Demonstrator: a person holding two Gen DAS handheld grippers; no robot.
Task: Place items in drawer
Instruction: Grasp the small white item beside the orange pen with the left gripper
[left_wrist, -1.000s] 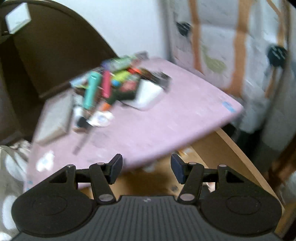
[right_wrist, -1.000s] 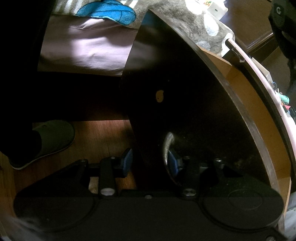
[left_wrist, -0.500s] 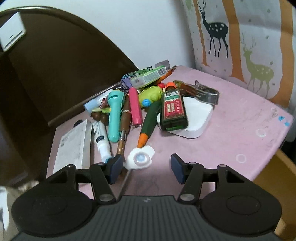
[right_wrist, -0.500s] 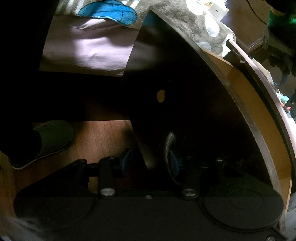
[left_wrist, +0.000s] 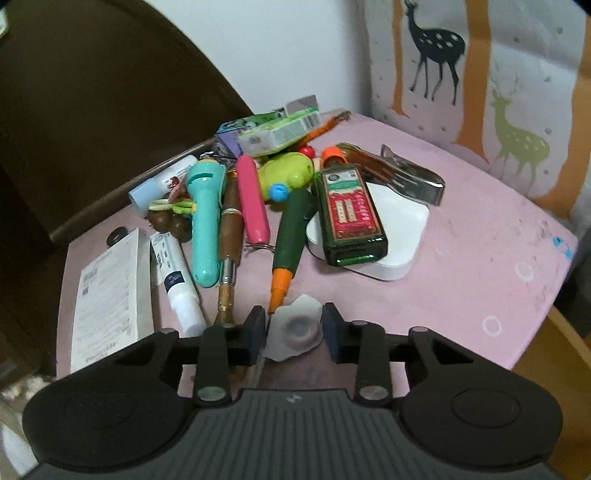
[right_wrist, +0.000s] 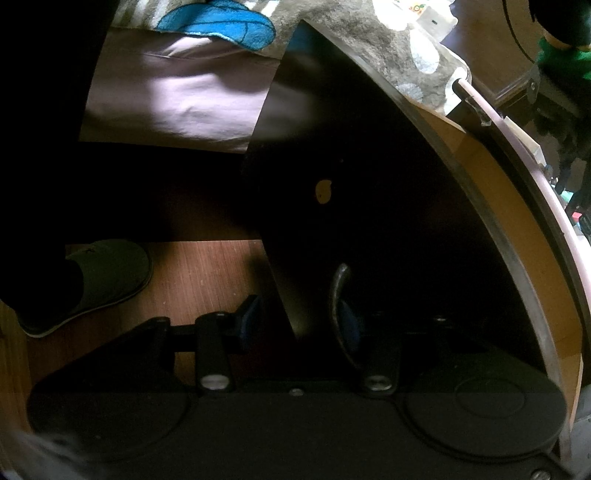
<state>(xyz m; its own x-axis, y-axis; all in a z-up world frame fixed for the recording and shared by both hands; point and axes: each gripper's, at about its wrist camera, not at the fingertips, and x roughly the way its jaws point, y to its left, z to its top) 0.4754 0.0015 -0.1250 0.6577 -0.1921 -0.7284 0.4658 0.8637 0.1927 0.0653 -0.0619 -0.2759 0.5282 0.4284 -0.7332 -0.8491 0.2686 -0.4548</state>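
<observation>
In the left wrist view a heap of small items lies on a pink tabletop (left_wrist: 461, 258): a green bottle with a red label (left_wrist: 349, 214), a teal flashlight (left_wrist: 205, 218), a pink tube (left_wrist: 253, 199), a green-and-orange marker (left_wrist: 290, 240), a brush (left_wrist: 229, 258). My left gripper (left_wrist: 293, 328) is open, its fingers on either side of a small white blister pack (left_wrist: 295, 326). In the right wrist view my right gripper (right_wrist: 295, 319) is open around the dark drawer front (right_wrist: 369, 206), one finger by its metal handle (right_wrist: 338, 291).
A white paper box (left_wrist: 110, 295) and a white tube (left_wrist: 177, 280) lie at the table's left. A white flat box (left_wrist: 399, 225) lies under the bottle, metal tongs (left_wrist: 402, 173) behind. A deer-print curtain (left_wrist: 480, 74) hangs at the right. A slippered foot (right_wrist: 96, 277) stands on the wood floor.
My left gripper swung from the table's edge over the heap and came down forward, so the white blister pack now lies between its fingers. The right gripper stayed at the drawer handle.
</observation>
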